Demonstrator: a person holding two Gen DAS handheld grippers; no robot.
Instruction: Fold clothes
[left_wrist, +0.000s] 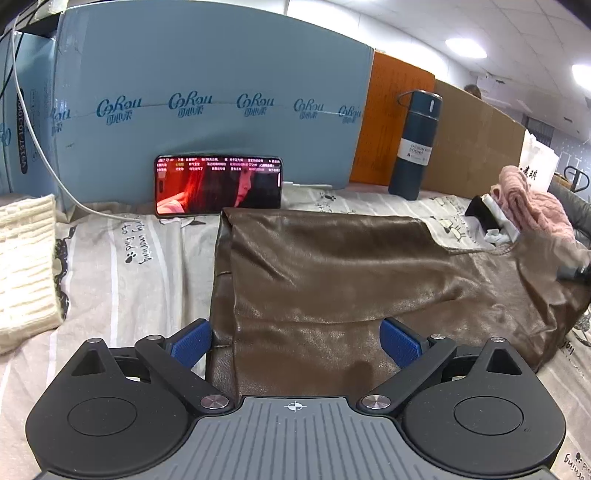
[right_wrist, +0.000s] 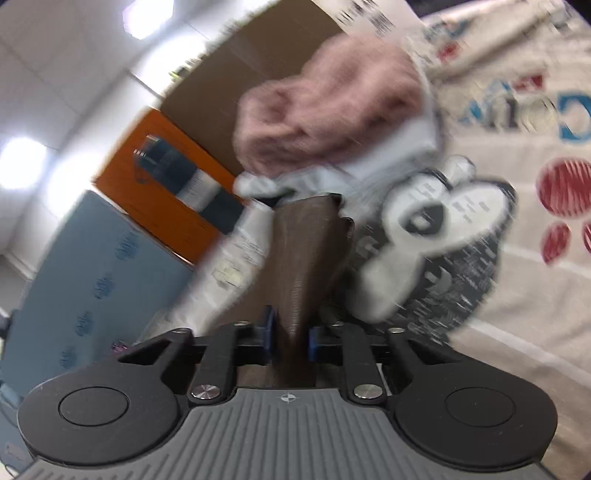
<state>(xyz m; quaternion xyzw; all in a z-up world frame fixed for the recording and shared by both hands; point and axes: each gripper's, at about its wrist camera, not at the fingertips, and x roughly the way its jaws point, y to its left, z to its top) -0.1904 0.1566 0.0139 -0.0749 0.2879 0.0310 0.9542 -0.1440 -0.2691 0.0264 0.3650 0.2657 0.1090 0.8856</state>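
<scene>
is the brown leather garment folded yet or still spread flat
Partly folded. One layer of the brown garment lies doubled over another at its left edge, and the right gripper is shut on a bunched end.

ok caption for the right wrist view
Right gripper shut on a fold of the brown leather-look garment, pink knit behind.
</scene>
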